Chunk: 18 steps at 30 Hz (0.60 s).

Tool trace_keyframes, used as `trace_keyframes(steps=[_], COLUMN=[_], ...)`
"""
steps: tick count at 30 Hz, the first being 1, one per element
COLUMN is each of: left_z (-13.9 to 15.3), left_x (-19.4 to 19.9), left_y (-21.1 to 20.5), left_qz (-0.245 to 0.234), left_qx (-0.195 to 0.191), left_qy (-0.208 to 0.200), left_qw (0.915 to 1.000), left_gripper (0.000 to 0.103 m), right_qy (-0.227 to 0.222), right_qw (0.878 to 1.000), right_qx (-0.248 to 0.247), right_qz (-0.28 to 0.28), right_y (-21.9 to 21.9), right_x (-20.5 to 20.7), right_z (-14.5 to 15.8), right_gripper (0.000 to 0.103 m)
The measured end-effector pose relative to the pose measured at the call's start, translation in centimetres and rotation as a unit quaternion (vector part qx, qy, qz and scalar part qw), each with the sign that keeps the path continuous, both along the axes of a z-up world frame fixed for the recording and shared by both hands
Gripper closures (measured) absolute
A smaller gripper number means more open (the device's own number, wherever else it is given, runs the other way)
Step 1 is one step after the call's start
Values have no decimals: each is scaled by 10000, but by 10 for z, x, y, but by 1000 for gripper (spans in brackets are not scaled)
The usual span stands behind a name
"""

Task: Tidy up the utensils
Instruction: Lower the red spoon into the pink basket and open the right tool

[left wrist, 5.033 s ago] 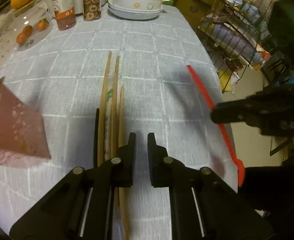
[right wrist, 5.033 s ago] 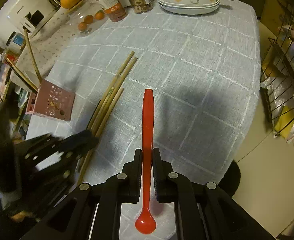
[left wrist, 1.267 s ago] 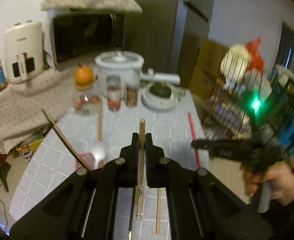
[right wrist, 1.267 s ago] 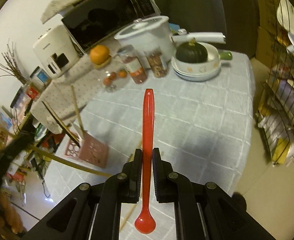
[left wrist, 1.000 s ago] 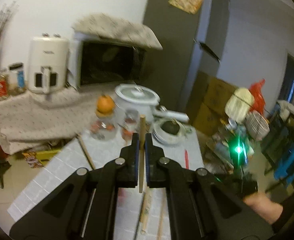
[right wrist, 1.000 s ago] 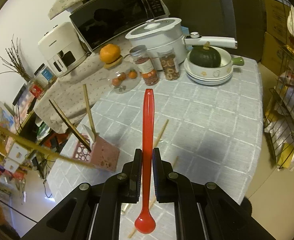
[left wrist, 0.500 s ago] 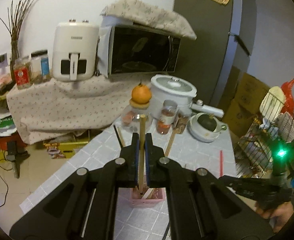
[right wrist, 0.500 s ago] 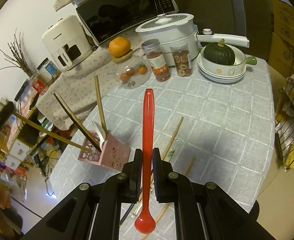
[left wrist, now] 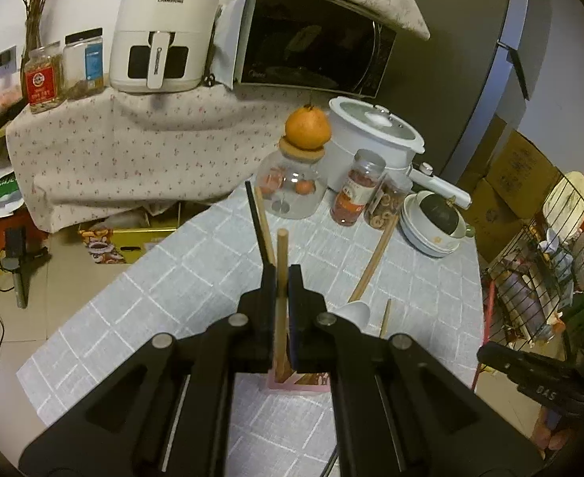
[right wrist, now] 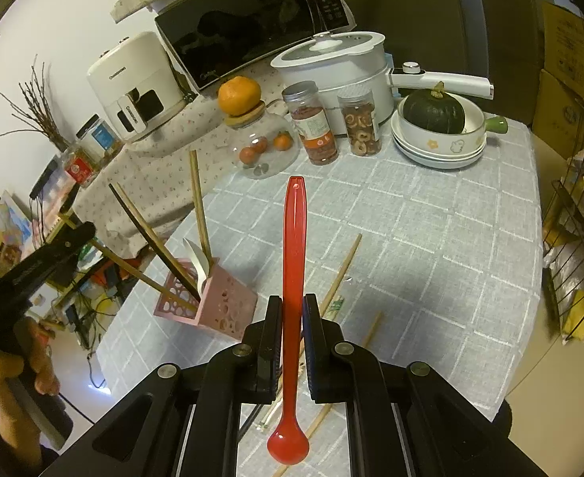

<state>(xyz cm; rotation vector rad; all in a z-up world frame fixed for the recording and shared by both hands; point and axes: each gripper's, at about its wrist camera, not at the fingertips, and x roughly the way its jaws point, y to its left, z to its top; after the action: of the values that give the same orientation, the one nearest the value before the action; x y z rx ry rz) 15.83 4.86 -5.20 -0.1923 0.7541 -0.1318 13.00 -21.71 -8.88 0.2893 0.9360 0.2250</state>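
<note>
A wooden chopstick (left wrist: 281,278) is clamped upright in the left tool (left wrist: 280,278), its lower end poised at the mouth of the pink perforated utensil holder (right wrist: 220,304), which stands near the left edge of the tabletop (right wrist: 431,238). The holder already carries a dark chopstick (right wrist: 152,238), another wooden one (right wrist: 197,206) and a white spoon (right wrist: 198,262). For the step in hand, the stick is best lowered straight into a free gap beside those leaning utensils, and released only once its tip is judged to be well inside; a sideways push could tip the light holder off the near edge. The right tool (right wrist: 292,322) is clenched on a red plastic spoon (right wrist: 292,278), held above the tabletop with its bowl toward the camera. Several loose chopsticks (right wrist: 341,266) lie on the cloth beside the holder, not yet collected.
</note>
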Motion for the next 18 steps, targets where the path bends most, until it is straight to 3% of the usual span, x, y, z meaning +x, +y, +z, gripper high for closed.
trace_keyframes(steps=[3,5,7,15,18], left_z=[-3,-4,-1,12,8], left_x=[1,2,-1,-25,-32], left_y=[0,0,1,17,24], left_qz=[-48,-52,-48,-120,-140], left_qx=[-17,-23,-52,-122,-23], left_qy=[13,41,36,113,310], left_qw=[10000,10000,10000,9998,9994], left_gripper=[95,85,65,36,31], right_qy=[-52,-102,-164,-641,-935], right_qw=[10000,9999,9999,9978,9954], right_qx=[-8,-1,17,191,218], right_qz=[30,35,33,6,-2], right_y=[2,4,6,29,47], right_x=[0,0,0,6,9], right_z=[1,2,5,18,25], right_gripper=[93,93,93,93,93])
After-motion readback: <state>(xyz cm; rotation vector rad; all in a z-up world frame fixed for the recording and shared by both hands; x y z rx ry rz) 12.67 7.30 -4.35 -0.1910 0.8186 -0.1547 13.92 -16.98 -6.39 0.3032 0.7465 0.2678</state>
